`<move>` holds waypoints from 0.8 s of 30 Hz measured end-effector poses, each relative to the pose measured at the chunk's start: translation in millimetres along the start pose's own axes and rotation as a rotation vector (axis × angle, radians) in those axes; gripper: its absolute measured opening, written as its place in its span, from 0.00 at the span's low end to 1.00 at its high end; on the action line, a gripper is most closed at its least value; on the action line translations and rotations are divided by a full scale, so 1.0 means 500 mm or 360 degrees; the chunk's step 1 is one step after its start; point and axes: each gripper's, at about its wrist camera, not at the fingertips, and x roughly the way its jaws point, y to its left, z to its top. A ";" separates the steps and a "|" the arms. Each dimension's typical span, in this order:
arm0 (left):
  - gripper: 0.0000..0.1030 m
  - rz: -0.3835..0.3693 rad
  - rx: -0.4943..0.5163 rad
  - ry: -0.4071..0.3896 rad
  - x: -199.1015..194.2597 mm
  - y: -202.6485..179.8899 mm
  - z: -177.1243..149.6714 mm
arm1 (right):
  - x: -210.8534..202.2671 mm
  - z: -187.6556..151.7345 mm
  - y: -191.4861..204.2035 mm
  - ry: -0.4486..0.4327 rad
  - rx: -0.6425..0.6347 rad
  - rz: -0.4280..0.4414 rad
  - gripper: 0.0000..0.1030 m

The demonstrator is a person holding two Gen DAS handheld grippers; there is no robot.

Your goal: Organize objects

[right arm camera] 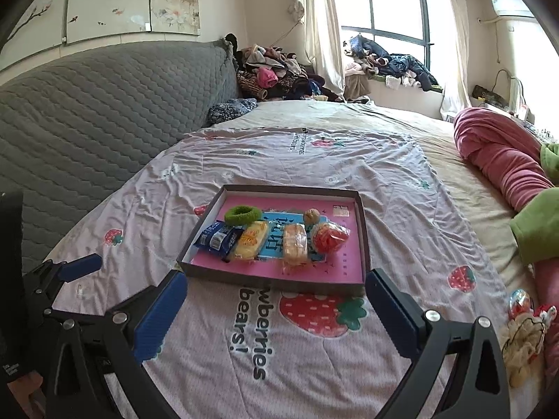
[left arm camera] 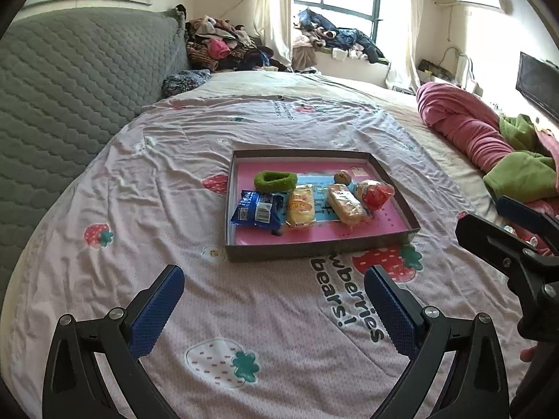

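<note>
A shallow dark box with a pink floor (left arm camera: 314, 246) (right arm camera: 269, 279) lies on the strawberry bedspread. In it lie a green hair tie (left arm camera: 274, 180) (right arm camera: 242, 215), a blue snack packet (left arm camera: 256, 212) (right arm camera: 217, 238), a yellow wrapped cake (left arm camera: 300, 206) (right arm camera: 251, 240), a wrapped bread (left arm camera: 346, 203) (right arm camera: 295, 244), a red wrapped snack (left arm camera: 375, 193) (right arm camera: 330, 237) and a small brown ball (left arm camera: 342, 176) (right arm camera: 312, 215). My left gripper (left arm camera: 274, 309) is open and empty, short of the box. My right gripper (right arm camera: 276, 314) is open and empty, its fingertips at the box's near wall.
A grey quilted headboard (left arm camera: 70, 97) runs along the left. Pink and green blankets (left arm camera: 489, 146) (right arm camera: 506, 160) lie on the right. Small wrapped items (right arm camera: 524, 328) lie at the right edge of the bedspread. Clothes piles (left arm camera: 227, 45) sit at the far end by the window.
</note>
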 end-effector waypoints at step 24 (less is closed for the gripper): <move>0.99 0.0169 0.0007 -0.0122 -0.118 -0.002 -0.062 | -0.100 -0.045 0.012 -0.0090 0.0003 -0.0006 1.00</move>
